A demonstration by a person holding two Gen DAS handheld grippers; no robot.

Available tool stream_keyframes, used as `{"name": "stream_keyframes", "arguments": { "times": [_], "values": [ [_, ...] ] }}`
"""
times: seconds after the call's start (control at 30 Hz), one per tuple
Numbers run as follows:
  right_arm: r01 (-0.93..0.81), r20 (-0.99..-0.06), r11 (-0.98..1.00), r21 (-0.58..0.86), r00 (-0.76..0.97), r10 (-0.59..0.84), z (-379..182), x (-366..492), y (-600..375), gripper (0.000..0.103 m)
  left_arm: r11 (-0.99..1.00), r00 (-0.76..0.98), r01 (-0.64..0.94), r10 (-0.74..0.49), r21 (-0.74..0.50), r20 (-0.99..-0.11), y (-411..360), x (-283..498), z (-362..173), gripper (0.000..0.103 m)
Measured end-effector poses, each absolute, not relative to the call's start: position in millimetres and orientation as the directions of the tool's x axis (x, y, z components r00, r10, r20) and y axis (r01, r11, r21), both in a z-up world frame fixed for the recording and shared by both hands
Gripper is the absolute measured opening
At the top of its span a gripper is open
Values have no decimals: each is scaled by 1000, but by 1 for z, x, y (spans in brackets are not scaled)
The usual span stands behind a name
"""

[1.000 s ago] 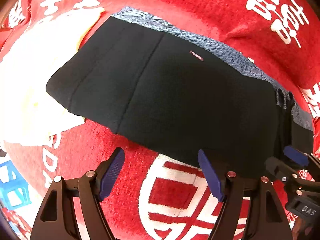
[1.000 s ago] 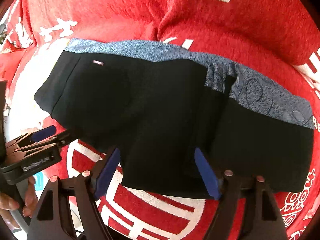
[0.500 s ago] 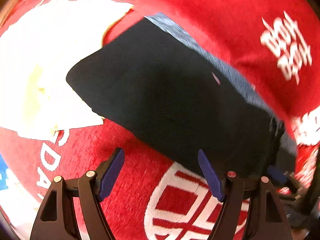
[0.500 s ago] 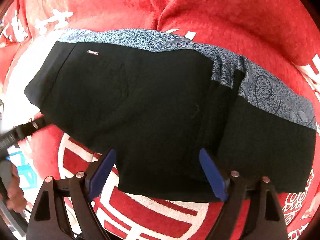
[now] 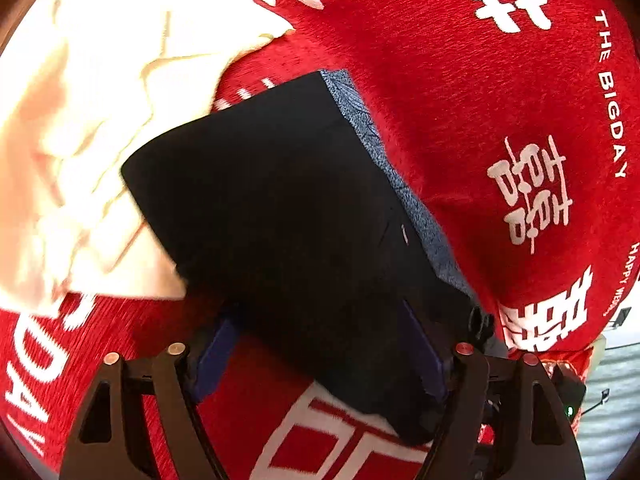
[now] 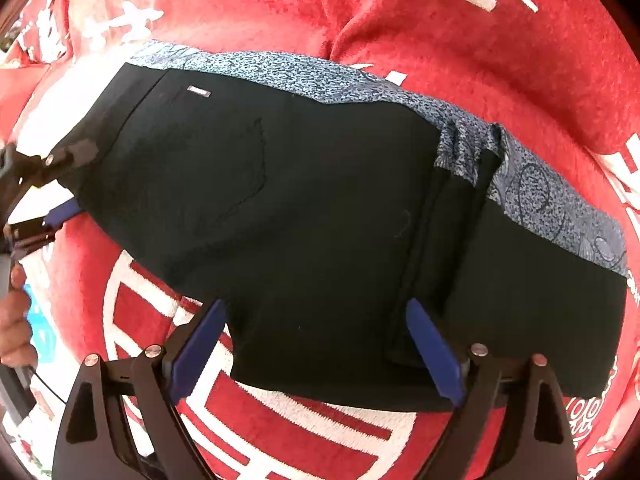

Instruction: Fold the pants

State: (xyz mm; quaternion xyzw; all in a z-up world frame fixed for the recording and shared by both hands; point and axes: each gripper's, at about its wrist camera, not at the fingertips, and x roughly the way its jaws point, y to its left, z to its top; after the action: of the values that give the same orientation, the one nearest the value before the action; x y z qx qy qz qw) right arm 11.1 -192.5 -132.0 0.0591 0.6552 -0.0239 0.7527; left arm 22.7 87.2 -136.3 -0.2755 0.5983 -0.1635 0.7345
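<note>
Black pants [image 6: 328,216] with a blue patterned waistband [image 6: 532,188] lie folded on a red blanket. In the left wrist view the pants [image 5: 288,216] run from the centre down between my fingers. My left gripper [image 5: 320,352] is open, its jaws on either side of the pants' near left corner. It also shows at the left edge of the right wrist view [image 6: 60,184], one finger above and one below the fabric edge. My right gripper [image 6: 316,348] is open over the pants' near edge, holding nothing.
The red blanket [image 5: 500,80] with white characters covers the whole surface. A cream-white cloth [image 5: 80,140] lies to the left of the pants, partly under them. A person's fingers [image 6: 16,328] show at the left edge.
My left gripper has swung left and moved in onto the pants' left corner, which now lies between its open jaws. My right gripper has moved slightly closer to the pants' near edge.
</note>
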Motion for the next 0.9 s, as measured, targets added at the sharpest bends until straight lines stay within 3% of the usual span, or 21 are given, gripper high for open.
{"name": "stream_keyframes", "arguments": {
  "times": [0.23,0.3,0.4,0.43,0.53,0.67,0.9],
  "values": [
    [133,-986,988,73,157,52,-133,7,-194,93,768,276,-151,-571,-622,-773,82,38,-137,87],
    [133,-986,989,69,158,47,-133,5,-195,94,762,297,-152,-572,-630,-764,76,40,-139,100],
    [142,-986,987,75,155,53,-131,4,-197,93,829,294,-151,-483,-539,-825,59,42,-135,99],
    [159,-986,984,85,155,60,-129,4,-200,93,859,297,-151,-433,-489,-851,55,41,-132,90],
    [211,-980,967,141,167,106,-117,7,-214,93,935,287,-122,-289,-334,-913,48,39,-126,42],
    [248,-971,953,174,203,124,-89,21,-230,93,968,317,-23,-229,-249,-920,35,33,-112,33],
    [154,-937,932,327,178,299,-45,108,-216,94,959,493,269,-61,86,-868,-32,-6,-85,32]
  ]
}}
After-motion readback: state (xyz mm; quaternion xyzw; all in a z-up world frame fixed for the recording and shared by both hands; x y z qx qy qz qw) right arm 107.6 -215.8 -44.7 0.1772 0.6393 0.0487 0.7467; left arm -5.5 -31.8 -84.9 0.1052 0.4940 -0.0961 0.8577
